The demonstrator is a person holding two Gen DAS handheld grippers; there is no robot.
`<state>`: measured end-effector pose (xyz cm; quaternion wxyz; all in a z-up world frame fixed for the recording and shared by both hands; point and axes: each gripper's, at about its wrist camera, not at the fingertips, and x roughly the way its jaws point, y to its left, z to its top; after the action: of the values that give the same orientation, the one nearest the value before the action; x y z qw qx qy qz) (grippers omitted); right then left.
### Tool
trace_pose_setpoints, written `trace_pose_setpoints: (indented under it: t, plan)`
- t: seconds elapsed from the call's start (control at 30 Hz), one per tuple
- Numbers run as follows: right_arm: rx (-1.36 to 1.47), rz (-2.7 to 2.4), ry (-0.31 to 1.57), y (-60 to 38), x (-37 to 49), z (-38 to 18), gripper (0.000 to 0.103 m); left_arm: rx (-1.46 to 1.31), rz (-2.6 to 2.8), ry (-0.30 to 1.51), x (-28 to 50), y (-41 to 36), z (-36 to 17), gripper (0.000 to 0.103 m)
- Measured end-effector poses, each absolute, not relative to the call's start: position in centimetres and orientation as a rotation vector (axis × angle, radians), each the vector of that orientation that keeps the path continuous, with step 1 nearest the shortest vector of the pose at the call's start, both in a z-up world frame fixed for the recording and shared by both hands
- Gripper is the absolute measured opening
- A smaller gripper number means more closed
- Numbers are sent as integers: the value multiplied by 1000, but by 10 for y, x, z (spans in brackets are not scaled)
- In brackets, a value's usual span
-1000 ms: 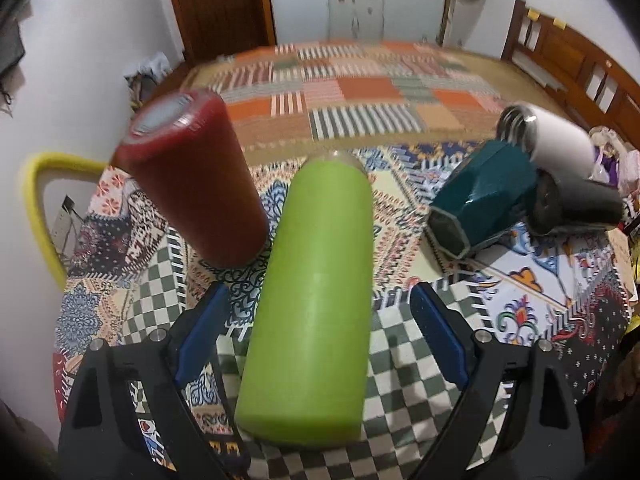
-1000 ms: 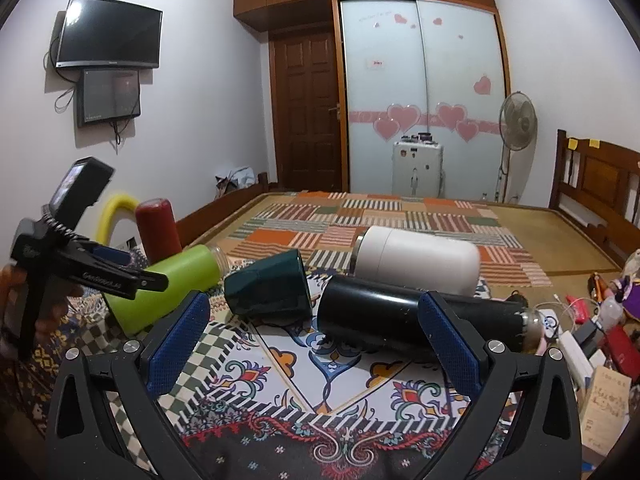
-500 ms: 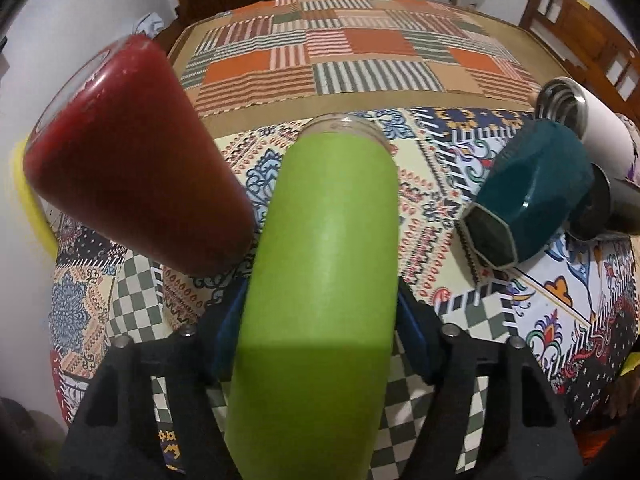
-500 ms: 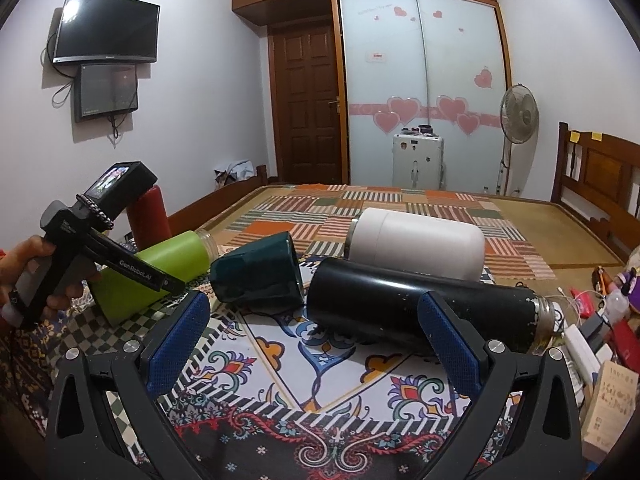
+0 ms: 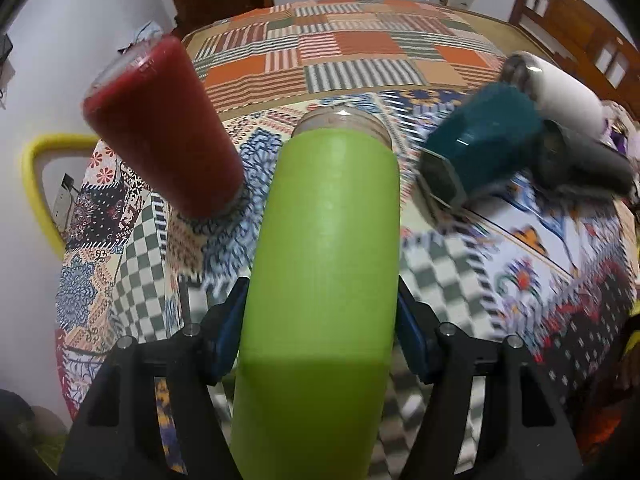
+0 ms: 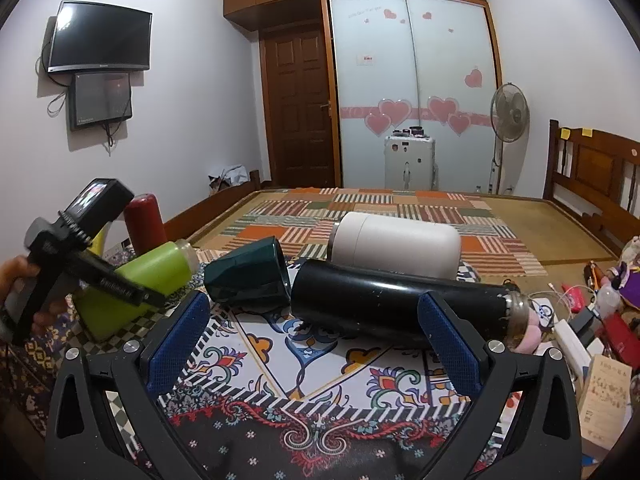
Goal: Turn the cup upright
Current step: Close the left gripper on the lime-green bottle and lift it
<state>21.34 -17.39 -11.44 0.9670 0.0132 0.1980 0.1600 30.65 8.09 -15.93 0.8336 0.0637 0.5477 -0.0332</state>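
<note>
Left tongs [image 5: 320,332]: blue pads pressed on both sides of the green cup [image 5: 324,272], near its closed base. In the right wrist view the cup [image 6: 140,280] is tilted, base low toward the hand [image 6: 24,292], clear-rimmed mouth raised and pointing away; whether the base touches the tabletop [image 6: 320,360] cannot be told.

Right tongs [image 6: 312,344]: spread wide, nothing between the pads, hovering over the patterned cloth just short of the black flask [image 6: 400,304].

Other vessels: red cup [image 5: 164,128] standing beside the green one, apart from it. Teal cup [image 6: 248,276] on its side, mouth toward the black flask. Black flask on its side, neck to the right. White flask [image 6: 396,244] on its side behind it. Contents of none can be seen.

Writing: lettering on the left tongs' body in the right wrist view, too small to read. Small printed box [image 6: 604,400] at right edge, print unreadable.
</note>
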Motion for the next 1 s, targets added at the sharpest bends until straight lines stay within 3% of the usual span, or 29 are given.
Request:
trace_pose_setpoints:
  t: [0.43,1.0]
  plan:
    - [44,311,350,-183,185,-98,103,189,-185,1130,244,34,-130,66]
    - [11,255,370,-199,184,-107,103,200,-379,1195,252,-60,-161,65]
